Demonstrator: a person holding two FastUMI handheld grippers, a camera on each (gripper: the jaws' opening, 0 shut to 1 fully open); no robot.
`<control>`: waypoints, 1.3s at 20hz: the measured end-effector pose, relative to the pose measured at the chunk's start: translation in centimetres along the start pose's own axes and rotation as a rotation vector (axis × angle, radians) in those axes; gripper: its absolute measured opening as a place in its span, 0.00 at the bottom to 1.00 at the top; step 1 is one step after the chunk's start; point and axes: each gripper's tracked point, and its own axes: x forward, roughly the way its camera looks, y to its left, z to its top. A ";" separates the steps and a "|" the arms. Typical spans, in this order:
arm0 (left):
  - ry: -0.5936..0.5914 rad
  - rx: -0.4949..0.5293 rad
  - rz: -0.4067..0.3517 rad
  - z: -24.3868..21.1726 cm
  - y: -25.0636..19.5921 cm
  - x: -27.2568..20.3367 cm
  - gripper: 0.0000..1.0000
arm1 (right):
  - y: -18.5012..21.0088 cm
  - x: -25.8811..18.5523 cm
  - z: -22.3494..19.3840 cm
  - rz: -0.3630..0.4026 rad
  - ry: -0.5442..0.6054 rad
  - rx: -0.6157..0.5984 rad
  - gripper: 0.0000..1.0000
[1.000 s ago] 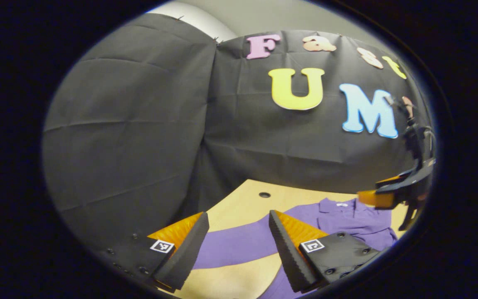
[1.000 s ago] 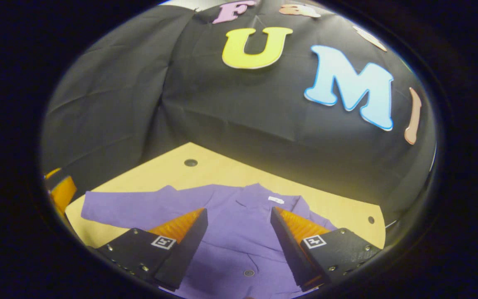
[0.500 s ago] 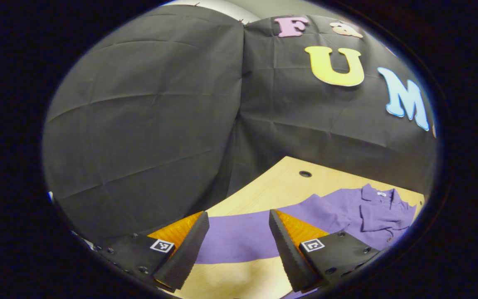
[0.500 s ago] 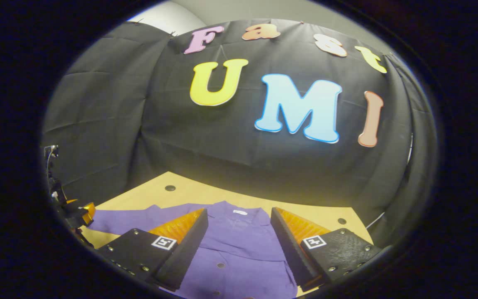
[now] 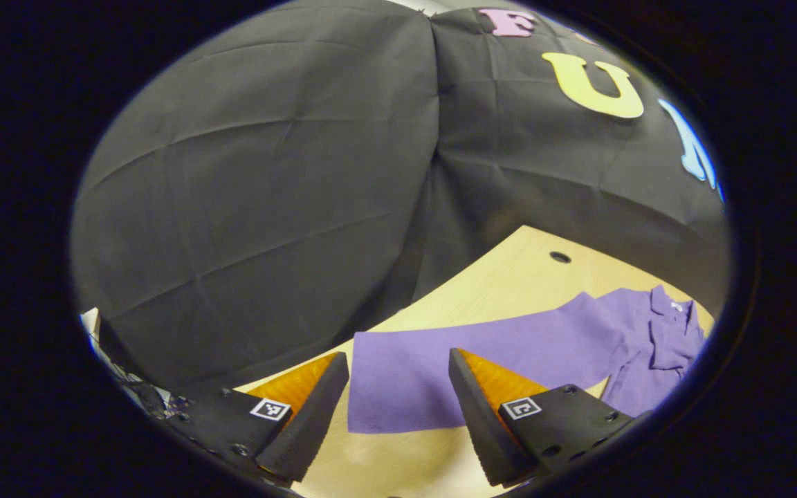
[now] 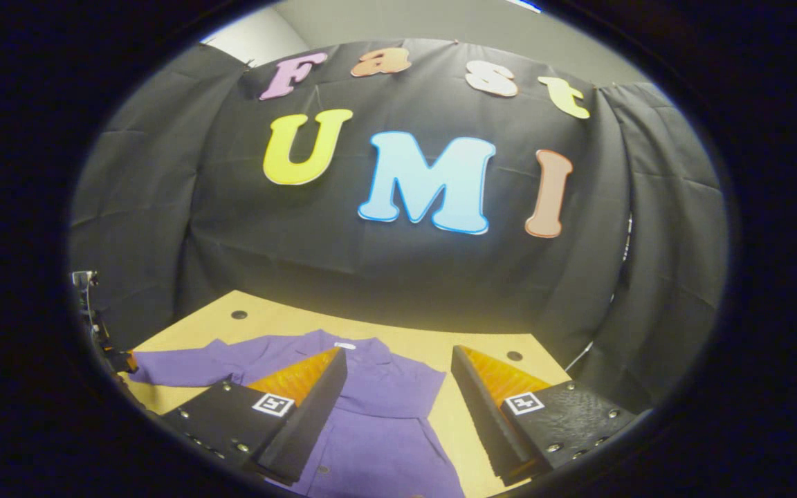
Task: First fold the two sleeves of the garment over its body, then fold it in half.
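A purple button shirt lies flat on the wooden table (image 5: 509, 290). In the left gripper view its long sleeve (image 5: 481, 353) stretches from the collared body (image 5: 661, 332) to a cuff end (image 5: 371, 387) that lies between my fingers. My left gripper (image 5: 398, 408) hovers open above that cuff. In the right gripper view the shirt body (image 6: 378, 415) with its collar and white label (image 6: 345, 344) sits under my left finger (image 6: 301, 408). The right gripper (image 6: 398, 408) is open over the shirt's right edge, nothing held. The left sleeve (image 6: 177, 363) runs off to the left.
The black cloth wall closes the table's back and sides. Round holes sit in the tabletop (image 5: 560, 256) (image 6: 239, 314) (image 6: 513, 355). Bare wood lies right of the shirt (image 6: 488, 346). A bit of the other gripper (image 6: 118, 360) shows at the sleeve's far end.
The left gripper has swung left along the sleeve and now stands over its cuff end. The right gripper has shifted right, from the shirt's middle to its right edge. Both stay open.
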 end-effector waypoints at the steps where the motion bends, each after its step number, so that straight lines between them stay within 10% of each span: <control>1: 0.019 0.000 0.006 -0.6 0.2 0.4 0.92 | -0.7 -0.2 0.0 -0.019 -0.004 0.001 0.95; 15: 0.093 -0.002 0.026 -3.7 -0.1 2.4 0.99 | -0.3 -0.5 -2.3 -0.002 0.087 0.039 0.95; 22: 0.079 0.070 -0.023 -4.0 -3.1 2.9 0.21 | -0.3 -0.3 -3.1 0.023 0.099 0.077 0.95; 26: 0.097 0.123 -0.076 -3.6 -3.8 2.6 0.12 | -1.4 -0.4 -3.9 0.014 0.116 0.100 0.95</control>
